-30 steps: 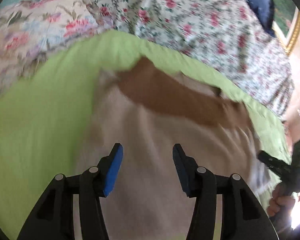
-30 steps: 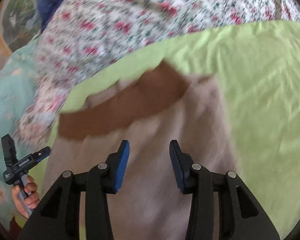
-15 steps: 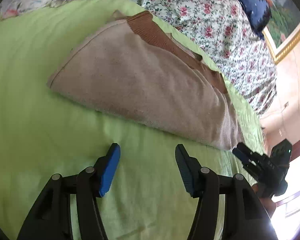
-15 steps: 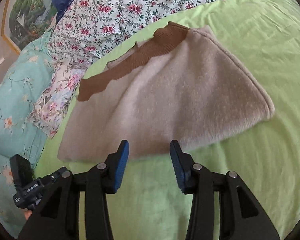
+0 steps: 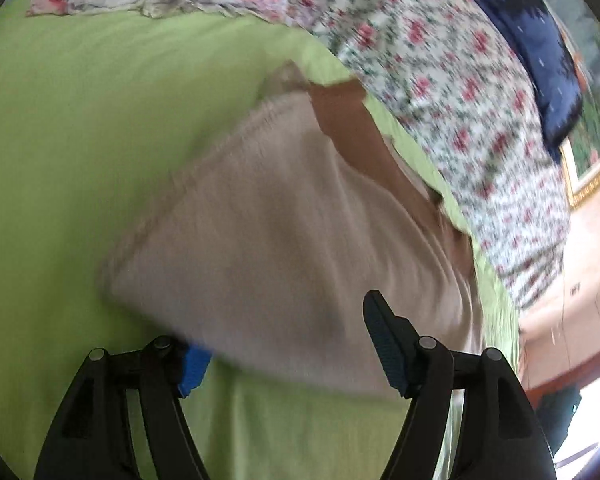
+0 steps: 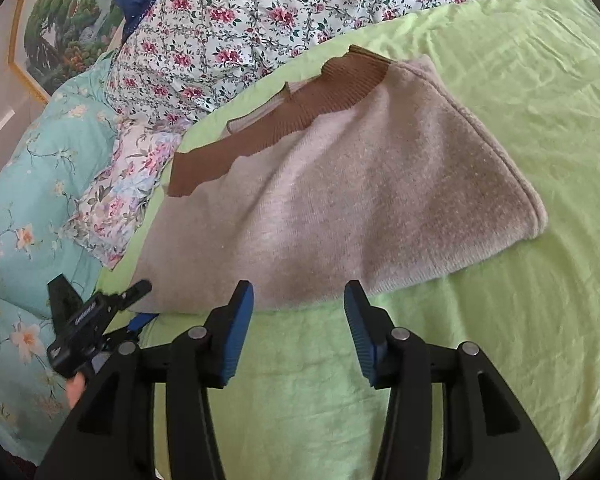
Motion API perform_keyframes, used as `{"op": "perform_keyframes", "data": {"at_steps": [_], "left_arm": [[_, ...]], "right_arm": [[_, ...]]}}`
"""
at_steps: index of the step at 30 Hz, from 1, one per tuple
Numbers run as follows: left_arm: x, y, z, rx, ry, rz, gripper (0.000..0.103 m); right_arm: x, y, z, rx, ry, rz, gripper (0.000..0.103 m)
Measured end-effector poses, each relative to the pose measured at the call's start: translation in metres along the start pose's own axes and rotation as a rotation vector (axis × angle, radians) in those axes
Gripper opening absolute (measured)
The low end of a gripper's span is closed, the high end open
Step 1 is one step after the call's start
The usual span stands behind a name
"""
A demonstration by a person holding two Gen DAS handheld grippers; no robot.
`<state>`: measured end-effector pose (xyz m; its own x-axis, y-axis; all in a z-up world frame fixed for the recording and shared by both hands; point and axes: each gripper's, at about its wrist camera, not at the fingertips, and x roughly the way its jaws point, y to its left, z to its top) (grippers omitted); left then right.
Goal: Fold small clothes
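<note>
Our left gripper (image 5: pixel 288 344) was spread wide at the near left edge of the folded beige sweater (image 6: pixel 340 208), its left pad slipped beneath the knit and its right pad above it, nothing pinched yet. Our right gripper (image 6: pixel 298 336) hung parted and empty just short of the sweater's near fold, over the green sheet (image 6: pixel 520 320). The sweater lay flat on that sheet, brown ribbed trim (image 6: pixel 284 120) at its far side toward the floral bedding (image 6: pixel 260 20).
</note>
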<state>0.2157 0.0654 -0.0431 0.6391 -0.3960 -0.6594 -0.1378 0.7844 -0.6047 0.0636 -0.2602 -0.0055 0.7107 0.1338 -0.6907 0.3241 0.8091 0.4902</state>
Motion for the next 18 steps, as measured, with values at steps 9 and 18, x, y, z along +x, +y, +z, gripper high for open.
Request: {"op": "perform_keyframes", "data": {"at_steps": [9, 18], "left_arm": [[0.007, -0.041, 0.031, 0.141, -0.096, 0.042, 0.008], [0.017, -0.181, -0.032, 0.593, -0.064, -0.047, 0.007]], "right_arm": [[0.015, -0.002, 0.049, -0.030, -0.001, 0.042, 0.049], [0.038, -0.006, 0.113, 0.023, 0.106, 0.235, 0.049]]}}
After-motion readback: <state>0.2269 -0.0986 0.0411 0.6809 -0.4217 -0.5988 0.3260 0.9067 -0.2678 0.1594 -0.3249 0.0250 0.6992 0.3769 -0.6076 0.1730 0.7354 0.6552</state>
